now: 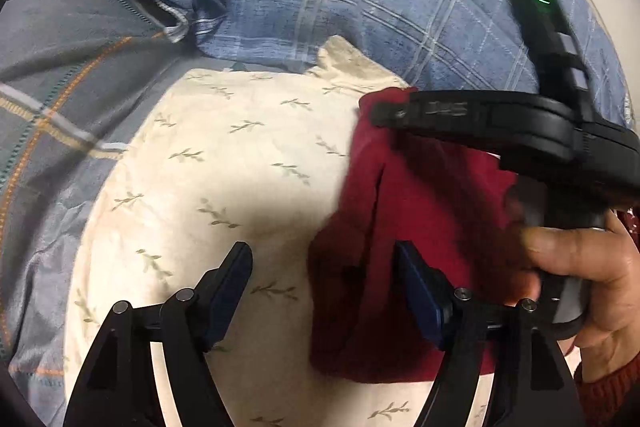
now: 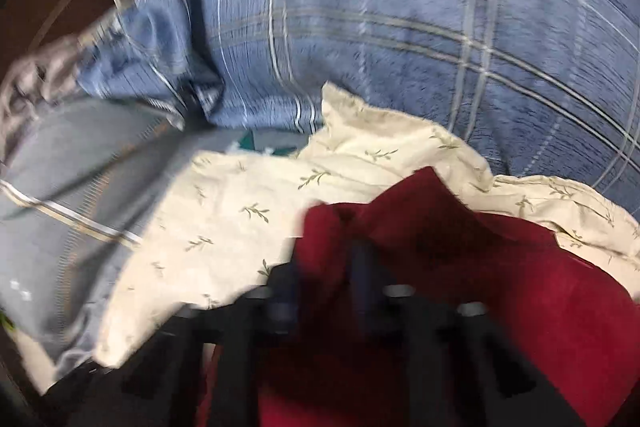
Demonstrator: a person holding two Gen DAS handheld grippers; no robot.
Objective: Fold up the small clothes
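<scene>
While the right gripper (image 2: 324, 267) pinches the red cloth (image 1: 404, 211) at its far edge, the left gripper (image 1: 324, 279) (jaws wide, empty) straddles its near-left edge.

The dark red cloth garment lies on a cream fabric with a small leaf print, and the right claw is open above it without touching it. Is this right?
One part is wrong. The right claw is not open above the dark red cloth garment: in the right wrist view its fingers are closed on a fold of it. The garment does lie on the cream fabric with a small leaf print.
</scene>
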